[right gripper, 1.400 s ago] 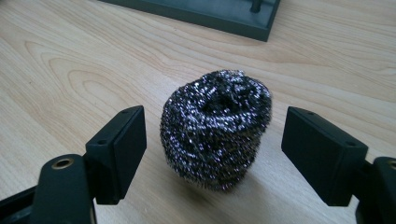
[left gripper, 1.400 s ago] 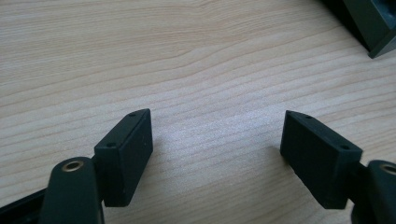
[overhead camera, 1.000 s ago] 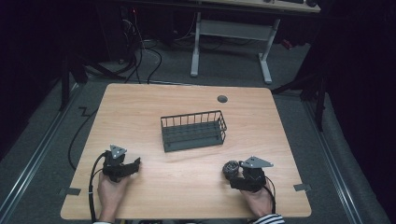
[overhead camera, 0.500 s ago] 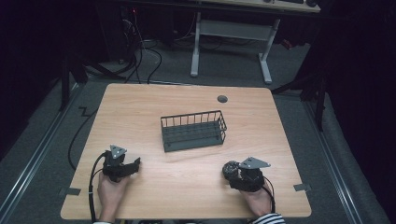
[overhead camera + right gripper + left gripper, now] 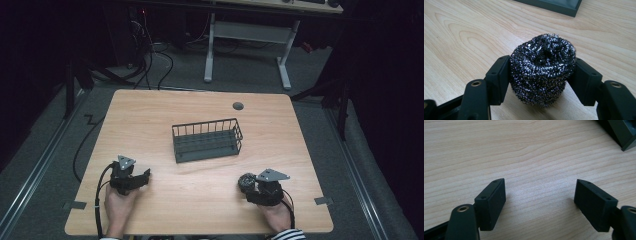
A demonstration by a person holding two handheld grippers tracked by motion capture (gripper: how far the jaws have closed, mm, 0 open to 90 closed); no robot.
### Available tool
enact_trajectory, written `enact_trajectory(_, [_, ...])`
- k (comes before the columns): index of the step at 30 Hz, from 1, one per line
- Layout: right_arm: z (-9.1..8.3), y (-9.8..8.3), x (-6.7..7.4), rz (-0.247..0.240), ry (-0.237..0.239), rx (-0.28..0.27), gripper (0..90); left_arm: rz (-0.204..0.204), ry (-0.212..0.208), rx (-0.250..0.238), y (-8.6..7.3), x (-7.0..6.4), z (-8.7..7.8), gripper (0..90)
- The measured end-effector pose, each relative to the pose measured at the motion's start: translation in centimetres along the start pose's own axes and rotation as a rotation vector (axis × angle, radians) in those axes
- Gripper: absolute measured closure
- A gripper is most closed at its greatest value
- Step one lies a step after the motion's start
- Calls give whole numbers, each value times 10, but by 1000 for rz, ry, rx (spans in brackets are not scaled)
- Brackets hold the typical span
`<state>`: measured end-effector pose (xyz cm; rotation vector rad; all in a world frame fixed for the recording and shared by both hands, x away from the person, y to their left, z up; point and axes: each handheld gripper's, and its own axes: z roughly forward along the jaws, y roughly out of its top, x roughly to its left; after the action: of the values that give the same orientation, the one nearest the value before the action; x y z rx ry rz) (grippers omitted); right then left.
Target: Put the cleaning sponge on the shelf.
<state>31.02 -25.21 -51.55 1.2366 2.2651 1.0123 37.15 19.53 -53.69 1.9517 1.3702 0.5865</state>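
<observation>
A dark steel-wool scourer (image 5: pixel 542 67) rests on the wooden table (image 5: pixel 200 200) at the front right. My right gripper (image 5: pixel 542 73) has just been closing its jaws on the scourer, and both pads now press its sides. From above, the scourer (image 5: pixel 245 181) shows at the tip of the right gripper (image 5: pixel 248 186). At the front left my left gripper (image 5: pixel 144 176) lies low over the table. Its jaws (image 5: pixel 540 195) stand wide open over bare wood. A dark wire basket (image 5: pixel 210 152) stands near the table's middle, beyond both grippers.
The basket's corner (image 5: pixel 622 135) shows at the top right of the left gripper view, and its base (image 5: pixel 554 5) lies just past the scourer. A round grommet (image 5: pixel 238 106) sits near the far edge. Cables (image 5: pixel 82 150) trail off the left side.
The right gripper's jaws have drawn in around the scourer. Neither hand has shifted, and the left gripper is as it was.
</observation>
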Motion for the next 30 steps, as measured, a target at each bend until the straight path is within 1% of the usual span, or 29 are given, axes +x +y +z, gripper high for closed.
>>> enact_trajectory(4, [-1,0,-1,6,18,3,385,0,0,0,0,0,0,260])
enact_trajectory(11, [-3,1,-2,9,34,5,386,0,0,0,0,0,0,260])
enact_trajectory(23, [-11,8,-2,-15,43,-12,385,0,0,0,0,0,0,260])
enact_trajectory(24, [-12,9,-2,-12,46,-9,386,0,0,0,0,0,0,260])
enact_trajectory(30, [-14,15,-2,-25,52,-9,386,0,0,0,0,0,0,260])
